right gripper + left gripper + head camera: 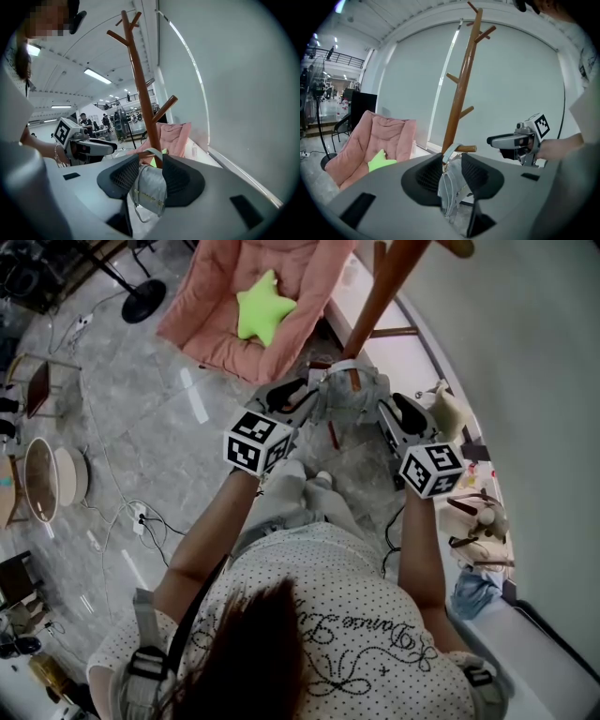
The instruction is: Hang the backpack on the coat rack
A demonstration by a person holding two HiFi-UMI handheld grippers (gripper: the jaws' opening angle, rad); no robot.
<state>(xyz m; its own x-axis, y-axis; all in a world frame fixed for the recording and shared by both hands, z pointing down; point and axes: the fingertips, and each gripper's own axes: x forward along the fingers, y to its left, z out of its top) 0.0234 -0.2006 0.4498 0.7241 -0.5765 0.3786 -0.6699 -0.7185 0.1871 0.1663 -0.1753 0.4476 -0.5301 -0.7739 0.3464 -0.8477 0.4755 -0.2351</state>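
Observation:
A small grey backpack (349,399) hangs in the air between my two grippers, close to the brown wooden coat rack (384,287). My left gripper (305,390) grips its left side and my right gripper (386,409) its right side. In the left gripper view the backpack (450,187) fills the gap of the left gripper (451,171), and its top loop lies by a low peg (466,148) of the rack (461,89). In the right gripper view the pads of the right gripper (150,176) press on the backpack (152,190) in front of the pole (140,89).
A pink lounge chair (216,315) with a green star cushion (264,307) stands behind the rack. A fan base (142,301) and a power strip with cables (139,518) lie on the floor at left. A low ledge (506,615) with small items runs along the right wall.

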